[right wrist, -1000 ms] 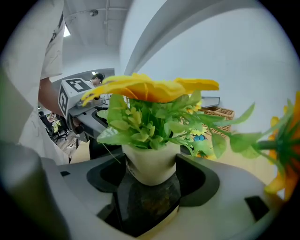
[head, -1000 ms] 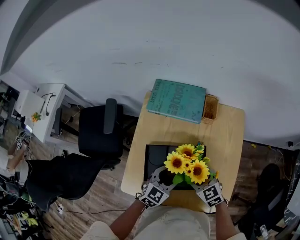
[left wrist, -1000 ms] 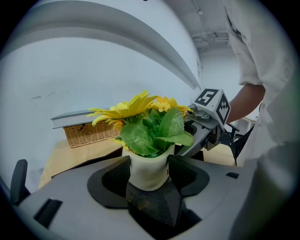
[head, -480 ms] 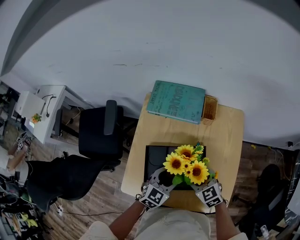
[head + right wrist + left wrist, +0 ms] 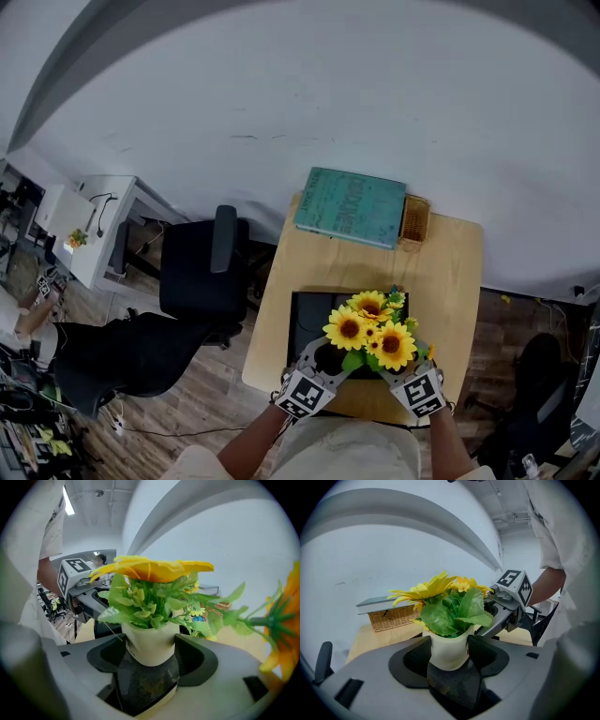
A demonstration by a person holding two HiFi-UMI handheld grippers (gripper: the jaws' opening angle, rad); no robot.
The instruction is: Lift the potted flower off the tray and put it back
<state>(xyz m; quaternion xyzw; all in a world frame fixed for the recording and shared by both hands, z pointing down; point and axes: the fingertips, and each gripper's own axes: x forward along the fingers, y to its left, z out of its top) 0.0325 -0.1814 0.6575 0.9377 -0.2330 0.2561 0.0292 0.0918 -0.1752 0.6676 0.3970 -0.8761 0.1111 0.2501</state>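
Setting: light wooden table (image 5: 450, 272) in the lower middle of the head view, with a pale wall (image 5: 328, 84) beyond it and plank floor (image 5: 206, 403) around it.
Task item: potted flower (image 5: 349, 328), made up of yellow artificial sunflowers and green leaves in a small round white pot (image 5: 151, 651).
Item position: over the near right part of the flat black rectangular tray (image 5: 305, 314), by the table's near edge, lower centre of the head view. The gripper bodies hide the pot base, so I cannot tell whether it rests on the tray or hangs just above it.
Pot attitude: upright in both gripper views.
Left gripper (image 5: 449, 644): at the lower left of the flowers in the head view. Its jaws are clamped on the pot, with dark pads (image 5: 417, 654) against either side of the white wall, below the leaves.
Right gripper (image 5: 150, 643): at the lower right of the flowers. Its jaws are closed on the same pot, one on each side.
Gripper relation: the two face each other across the pot. The right gripper's marker cube (image 5: 513, 584) shows in the left gripper view, behind the foliage.
Far end of table: teal hardcover book (image 5: 352, 206) lying flat on a woven wicker basket (image 5: 415, 220), whose right end sticks out. Both are well apart from the tray.
Left of table: black office chair (image 5: 202, 267), near the table's left edge.
Person: bare forearms (image 5: 253, 436) at the bottom edge of the head view.
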